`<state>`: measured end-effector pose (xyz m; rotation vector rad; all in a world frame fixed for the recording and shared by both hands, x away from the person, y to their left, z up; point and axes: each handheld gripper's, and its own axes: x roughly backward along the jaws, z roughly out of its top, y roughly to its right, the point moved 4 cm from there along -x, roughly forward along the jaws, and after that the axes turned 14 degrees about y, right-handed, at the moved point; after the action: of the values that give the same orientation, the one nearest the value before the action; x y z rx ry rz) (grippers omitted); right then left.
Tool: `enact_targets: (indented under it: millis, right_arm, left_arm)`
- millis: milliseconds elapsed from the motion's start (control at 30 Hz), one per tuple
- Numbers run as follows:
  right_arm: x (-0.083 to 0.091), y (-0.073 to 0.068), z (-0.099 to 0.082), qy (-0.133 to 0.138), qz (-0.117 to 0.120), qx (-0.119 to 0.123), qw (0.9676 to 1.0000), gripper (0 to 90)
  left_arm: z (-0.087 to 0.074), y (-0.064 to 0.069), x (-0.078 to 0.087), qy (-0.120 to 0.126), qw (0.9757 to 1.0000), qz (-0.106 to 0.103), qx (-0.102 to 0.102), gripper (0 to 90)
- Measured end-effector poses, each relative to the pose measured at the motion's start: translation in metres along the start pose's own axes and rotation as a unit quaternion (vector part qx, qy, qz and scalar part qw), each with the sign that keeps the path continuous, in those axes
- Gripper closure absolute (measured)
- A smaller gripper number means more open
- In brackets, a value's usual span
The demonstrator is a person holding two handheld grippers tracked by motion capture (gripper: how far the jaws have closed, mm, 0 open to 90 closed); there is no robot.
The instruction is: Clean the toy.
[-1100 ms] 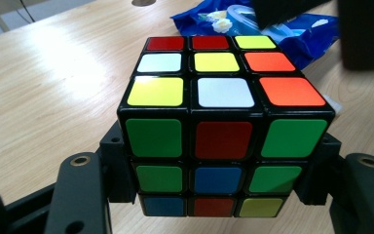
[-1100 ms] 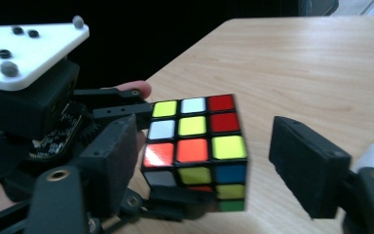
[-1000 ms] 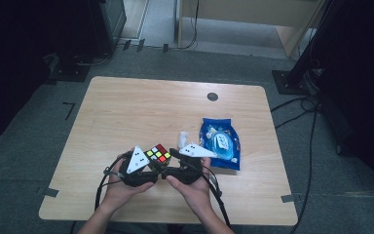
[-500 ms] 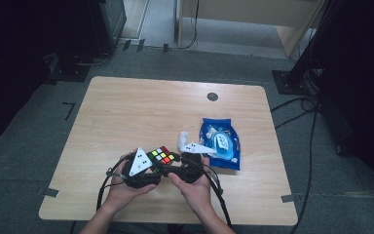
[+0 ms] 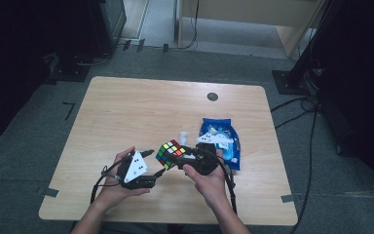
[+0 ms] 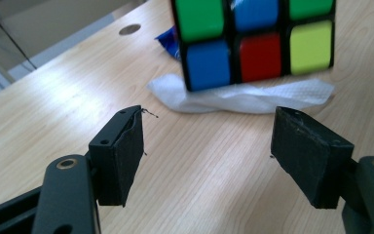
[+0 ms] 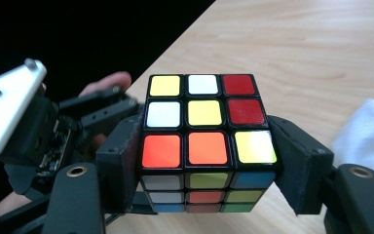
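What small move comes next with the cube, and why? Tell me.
Probably bring the left gripper back onto the cube to turn a layer: its jaws have just been opening and stand empty short of the cube, while the right gripper clamps it above the table.

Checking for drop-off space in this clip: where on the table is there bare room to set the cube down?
The far half of the table, up to the round hole, is bare, as is the left side. It is crowded at the near right: blue packet, white tissue and both hands, the right gripper holding the cube.
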<state>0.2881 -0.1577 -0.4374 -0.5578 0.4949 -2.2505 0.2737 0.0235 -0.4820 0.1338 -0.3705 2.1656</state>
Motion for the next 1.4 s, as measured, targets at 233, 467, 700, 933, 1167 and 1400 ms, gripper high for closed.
enact_targets:
  millis: [233, 467, 700, 933, 1167, 1400]
  right_arm:
    - [-0.008, -0.006, -0.007, -0.016, 0.01, 0.001, 0.9998, 34.4]
    - [-0.009, -0.005, -0.007, -0.023, 0.013, -0.008, 0.9996, 34.4]
    - [-0.011, -0.009, -0.009, -0.036, 0.019, -0.007, 0.9991, 34.5]
    - [-0.013, -0.01, -0.011, -0.042, 0.017, -0.006, 0.999, 34.5]
    - [-0.011, -0.01, -0.01, -0.036, 0.015, -0.009, 0.9992, 34.3]
    - [-0.011, -0.009, -0.009, -0.034, 0.02, -0.022, 0.999, 34.2]
  left_arm:
    - [0.001, 0.004, -0.001, 0.0, 0.9996, 0.004, -0.026, 24.6]
    - [0.003, 0.009, -0.003, 0.005, 0.9993, 0.007, -0.036, 16.7]
    - [0.01, 0.02, -0.006, 0.02, 0.9987, -0.006, -0.046, 13.7]
    - [0.008, 0.023, -0.007, 0.013, 0.998, 0.002, -0.062, 18.7]
    - [0.008, 0.026, -0.007, 0.015, 0.9976, 0.013, -0.066, 25.3]
    - [0.009, 0.026, -0.007, 0.022, 0.9982, 0.01, -0.055, 25.9]
